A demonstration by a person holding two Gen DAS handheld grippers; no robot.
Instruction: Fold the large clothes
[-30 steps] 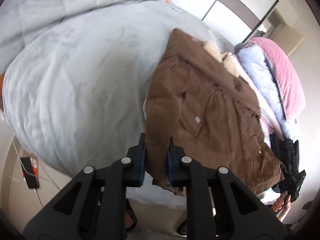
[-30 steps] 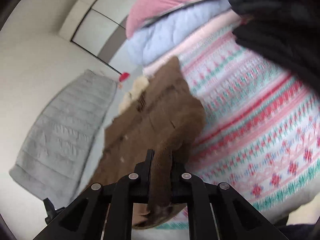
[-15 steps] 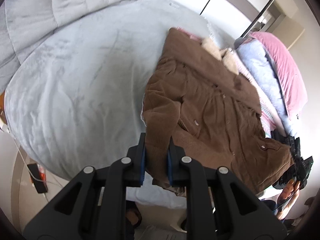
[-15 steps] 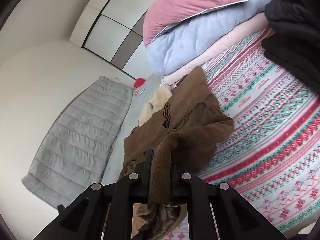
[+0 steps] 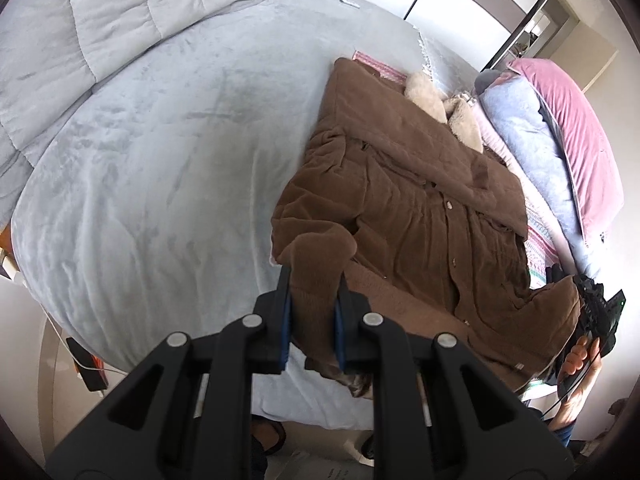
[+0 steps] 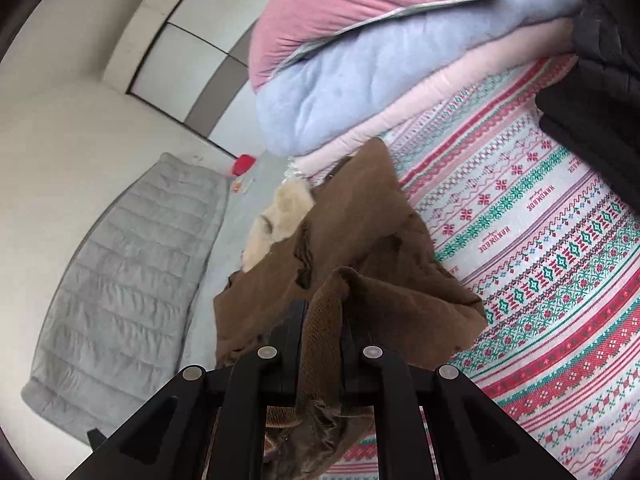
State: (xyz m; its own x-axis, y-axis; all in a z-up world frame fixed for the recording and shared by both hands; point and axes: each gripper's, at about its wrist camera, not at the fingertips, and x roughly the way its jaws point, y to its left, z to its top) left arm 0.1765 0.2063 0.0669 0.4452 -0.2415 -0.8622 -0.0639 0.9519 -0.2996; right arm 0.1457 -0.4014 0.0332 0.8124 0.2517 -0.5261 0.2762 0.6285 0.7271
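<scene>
Grey bed (image 5: 168, 152), brown coat (image 5: 420, 208) hem in both claws

Coat (image 5: 420, 216) spread on the bed (image 5: 160, 160), stacked pillows (image 5: 560, 120) to its right, quilt (image 5: 100, 12) behind, patterned blanket (image 6: 540, 260) under the coat's right edge

A home bedroom is being shown: a bed (image 5: 140, 200) is being covered by a grey plush blanket, folded quilts (image 6: 360, 80) and a pink pillow (image 6: 360, 0) are being stacked, and wardrobe doors (image 6: 180, 52) are being seen behind.
</scene>
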